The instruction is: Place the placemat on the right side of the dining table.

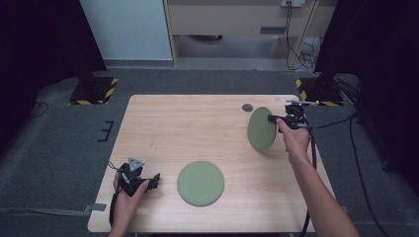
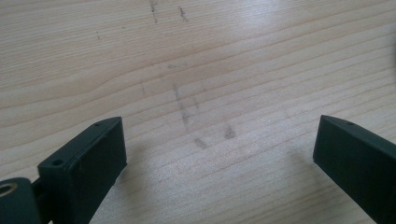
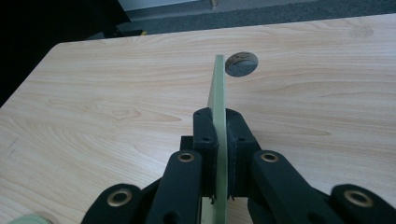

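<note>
**Light Wood Table, One Plate Lying Flat**

Pale wooden table [image 1: 163,123] with visible grain, standing on grey carpet [image 1: 59,148]. Flat on the top, just beside the left gripper [image 1: 154,180] and toward the table's middle: a round green plate [image 1: 200,183] (near the front edge). Well beyond the right gripper [image 3: 218,154], close to the far edge: a small round grey hole [image 3: 241,63] in the board. Under the left gripper's spread jaws, faint grey scuff marks [image 2: 187,114] on bare wood.
</note>
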